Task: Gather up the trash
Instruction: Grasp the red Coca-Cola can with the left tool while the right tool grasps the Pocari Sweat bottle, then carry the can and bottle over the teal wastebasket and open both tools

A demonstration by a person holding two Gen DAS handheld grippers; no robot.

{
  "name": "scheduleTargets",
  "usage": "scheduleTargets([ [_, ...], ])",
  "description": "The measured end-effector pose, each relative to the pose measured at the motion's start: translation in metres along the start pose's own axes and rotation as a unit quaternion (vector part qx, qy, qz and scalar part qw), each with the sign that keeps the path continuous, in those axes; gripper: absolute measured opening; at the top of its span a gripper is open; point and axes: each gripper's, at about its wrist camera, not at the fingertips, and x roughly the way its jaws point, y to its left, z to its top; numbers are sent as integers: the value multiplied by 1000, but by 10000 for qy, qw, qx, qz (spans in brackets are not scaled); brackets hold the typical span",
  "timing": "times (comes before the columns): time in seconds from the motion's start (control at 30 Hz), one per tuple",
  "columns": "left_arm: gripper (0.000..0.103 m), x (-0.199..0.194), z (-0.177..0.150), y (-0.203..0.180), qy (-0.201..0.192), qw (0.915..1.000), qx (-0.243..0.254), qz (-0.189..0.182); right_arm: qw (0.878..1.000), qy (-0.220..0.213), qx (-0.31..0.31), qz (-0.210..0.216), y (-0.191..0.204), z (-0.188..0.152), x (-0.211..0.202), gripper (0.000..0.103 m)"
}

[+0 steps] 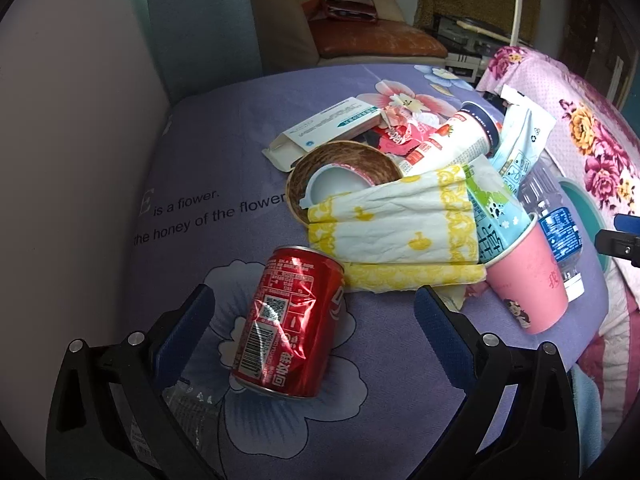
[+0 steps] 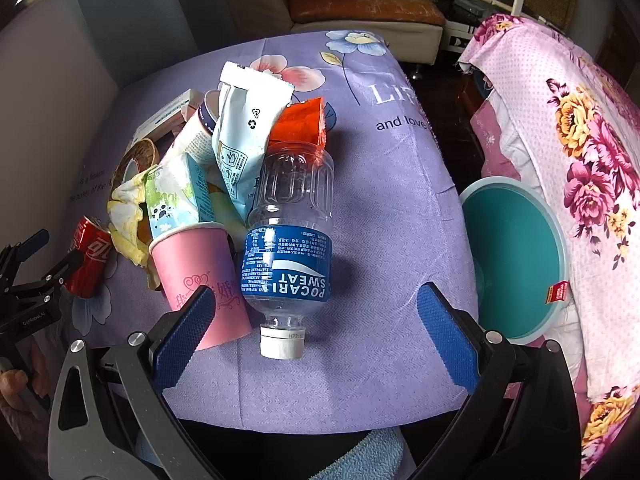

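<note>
We hold our left gripper (image 1: 316, 320) with jaws wide around a dented, glossy red can (image 1: 290, 322) lying on the purple cloth (image 1: 224, 168). Our right gripper (image 2: 316, 320) is spread wide too, the ribbed clear bottle (image 2: 290, 240) between its blue textured pads (image 2: 184, 332), beside a pink paper cup (image 2: 196, 268). The smooth teal bin (image 2: 516, 256) stands just right of the table

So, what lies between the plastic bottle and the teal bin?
Only bare purple cloth, seen in the right wrist view: nothing lies between the plastic bottle and the teal bin.
</note>
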Motion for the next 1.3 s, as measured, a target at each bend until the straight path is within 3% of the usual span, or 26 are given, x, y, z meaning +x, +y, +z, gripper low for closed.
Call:
scheduleTargets([
  [0.2,93,21,-7,28,439,9990,-112,-46,9999,109,-42,46,1,7,12,97],
  [0.3,79,33,-11,32,672,9975,-111,-205,9998,180,-7,129,-1,13,19,97],
  [0.37,64,44,-14,31,860,9957,-125,-305,9995,230,42,190,-4,18,25,97],
  [0.5,64,62,-18,24,1059,9936,-135,-378,9993,203,176,269,-10,27,34,97],
  [0.73,65,65,-13,20,910,9950,-239,-339,9976,357,256,536,-12,44,54,93],
  [0.8,59,67,-9,20,861,9953,-323,-311,9970,422,223,608,-10,49,62,89],
  [0.93,59,62,-9,23,798,9955,-488,-164,9937,688,289,836,-6,56,81,88],
  [1.0,59,57,-6,32,780,9945,-670,-179,9929,764,293,865,-6,54,88,75],
  [1.03,59,54,-5,35,761,9940,-758,-194,9921,786,295,936,-6,53,91,63],
  [1.17,59,35,4,38,585,9939,-900,-239,9931,522,258,1020,-8,49,83,62],
  [1.3,59,14,15,19,347,9961,-738,-337,9922,329,463,1110,-22,48,70,62],
])
